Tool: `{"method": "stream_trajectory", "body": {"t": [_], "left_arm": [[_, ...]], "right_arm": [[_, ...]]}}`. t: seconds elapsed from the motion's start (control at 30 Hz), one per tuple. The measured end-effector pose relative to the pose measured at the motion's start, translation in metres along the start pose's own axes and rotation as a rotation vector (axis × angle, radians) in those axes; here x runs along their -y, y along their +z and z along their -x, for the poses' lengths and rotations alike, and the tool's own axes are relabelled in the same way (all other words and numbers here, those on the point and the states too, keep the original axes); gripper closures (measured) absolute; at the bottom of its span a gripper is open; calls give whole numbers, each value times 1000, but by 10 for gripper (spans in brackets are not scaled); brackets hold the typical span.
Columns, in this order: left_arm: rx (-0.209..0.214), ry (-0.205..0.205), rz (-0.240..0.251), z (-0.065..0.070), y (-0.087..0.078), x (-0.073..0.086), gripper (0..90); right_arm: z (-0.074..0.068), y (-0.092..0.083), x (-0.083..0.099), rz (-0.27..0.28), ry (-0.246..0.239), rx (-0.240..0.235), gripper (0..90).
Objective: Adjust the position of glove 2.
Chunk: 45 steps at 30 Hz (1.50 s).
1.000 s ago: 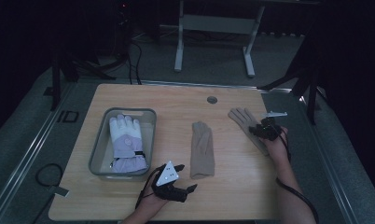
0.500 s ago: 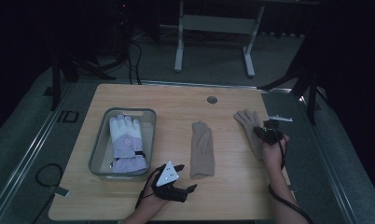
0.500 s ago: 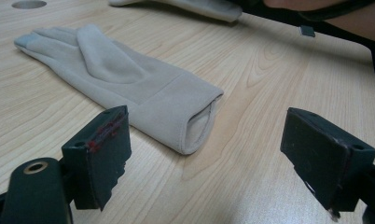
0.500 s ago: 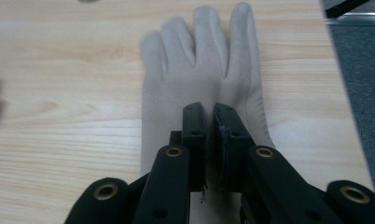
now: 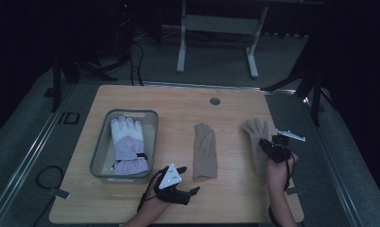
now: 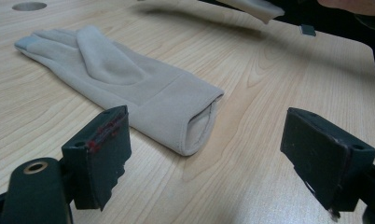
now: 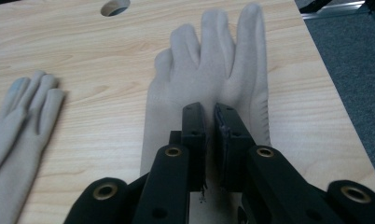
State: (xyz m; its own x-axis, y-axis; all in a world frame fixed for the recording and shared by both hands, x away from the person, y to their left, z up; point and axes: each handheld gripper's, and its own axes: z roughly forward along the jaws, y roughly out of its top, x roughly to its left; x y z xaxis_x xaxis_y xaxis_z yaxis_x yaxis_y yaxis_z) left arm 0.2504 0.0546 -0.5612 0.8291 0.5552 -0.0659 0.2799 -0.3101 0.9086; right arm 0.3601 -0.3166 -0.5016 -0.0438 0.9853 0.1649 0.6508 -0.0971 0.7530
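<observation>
Two beige gloves [image 5: 205, 150] [image 5: 255, 137], labels seemingly unreadable

Bare wood separates the beige gloves [image 5: 205, 151] and tray [image 5: 99, 158].

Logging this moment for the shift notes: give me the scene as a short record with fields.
surface: wooden table
bin: grey, on the table's left, holds a white glove
middle glove: beige, flat on the table, cuff toward the person
right glove: beige, near the right edge
left gripper: jaws wide open, nothing between, facing the middle glove's cuff
right gripper: jaws nearly closed on the right glove
</observation>
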Motion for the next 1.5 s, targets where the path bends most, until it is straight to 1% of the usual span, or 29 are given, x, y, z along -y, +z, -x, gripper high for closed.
{"method": "stream_trajectory", "body": {"t": [0.07, 0.1, 0.13, 0.17, 0.27, 0.3, 0.33, 0.37, 0.47, 0.5, 0.57, 0.63, 0.8, 0.87, 0.97, 1.03, 1.07, 1.1, 1.13, 1.17, 1.23, 1.27, 1.3, 1.33, 1.37, 1.4, 1.43, 1.47, 1.5], "left_arm": [[-1, 1, 0, 0, 0, 0, 158], [-1, 1, -1, 0, 0, 0, 158], [-1, 0, -1, 0, 0, 0, 158], [-1, 0, -2, 0, 0, 0, 158], [-2, 1, -1, 0, 0, 0, 158], [-2, 1, 0, 0, 0, 0, 158], [-2, 2, -1, 0, 0, 0, 158], [-2, 2, -1, 1, 0, 0, 158], [-2, 5, -2, 1, 0, 0, 158], [-2, 6, -3, 1, 0, 0, 158], [0, 5, -5, 1, 0, 0, 158], [1, 5, -5, 1, 0, 0, 158], [2, 7, -5, 1, 0, 0, 158], [3, 8, -3, 1, 0, 0, 158], [8, 9, -1, 1, 0, 0, 158], [8, 9, -1, 1, -1, 0, 158], [8, 12, -1, 1, -1, 0, 158], [8, 12, -1, 1, -1, 0, 158], [10, 15, -1, 1, -1, 1, 158], [10, 19, -1, 2, -1, 1, 158], [13, 19, -2, 2, -2, 1, 158], [13, 20, -2, 2, -2, 1, 158], [13, 21, -2, 2, -2, 1, 158], [13, 21, -2, 2, -2, 1, 158], [16, 19, -1, 2, -2, 1, 158], [18, 18, 1, 3, -3, 1, 158], [18, 18, 1, 3, -3, 1, 158], [19, 20, 0, 4, -5, 1, 158], [19, 20, 0, 4, -5, 1, 158]], "right_arm": [[-2, -2, 2, 2, -9, 4, 830], [-2, -5, 6, 11, 15, 5, 831], [-3, -5, 7, 12, 17, 11, 831], [-3, -5, 10, 14, 34, 12, 830], [-7, -3, 21, 2, 34, 25, 830], [-7, -3, 21, 2, 34, 25, 830], [-8, -1, 24, -4, 30, 28, 829], [-9, 3, 31, -21, 42, 30, 828], [-9, 9, 36, -38, 43, 39, 825], [-9, 16, 41, -60, 30, 53, 816], [-8, 22, 44, -72, 24, 60, 804], [-6, 22, 45, -67, 38, 50, 791], [-7, 20, 42, -70, 25, 34, 714], [-7, 18, 38, -66, 15, -6, 682], [-7, 11, 27, -64, -29, -55, 645], [-6, 8, 20, -59, -53, -104, 617], [-6, 7, 17, -61, -74, -112, 619], [-6, 7, 17, -61, -74, -112, 619], [-2, 5, 11, -63, -117, -147, 609], [-1, 5, 10, -62, -130, -170, 605], [6, 6, 7, -70, -186, -175, 586], [11, 7, 6, -82, -219, -206, 571], [15, 7, 6, -80, -243, -217, 572], [18, 8, 7, -81, -265, -214, 572], [23, 9, 7, -89, -304, -222, 568], [26, 9, 7, -90, -319, -231, 568], [26, 9, 7, -90, -319, -231, 568], [34, 10, 8, -101, -345, -270, 560], [34, 10, 8, -101, -345, -270, 560]]}}
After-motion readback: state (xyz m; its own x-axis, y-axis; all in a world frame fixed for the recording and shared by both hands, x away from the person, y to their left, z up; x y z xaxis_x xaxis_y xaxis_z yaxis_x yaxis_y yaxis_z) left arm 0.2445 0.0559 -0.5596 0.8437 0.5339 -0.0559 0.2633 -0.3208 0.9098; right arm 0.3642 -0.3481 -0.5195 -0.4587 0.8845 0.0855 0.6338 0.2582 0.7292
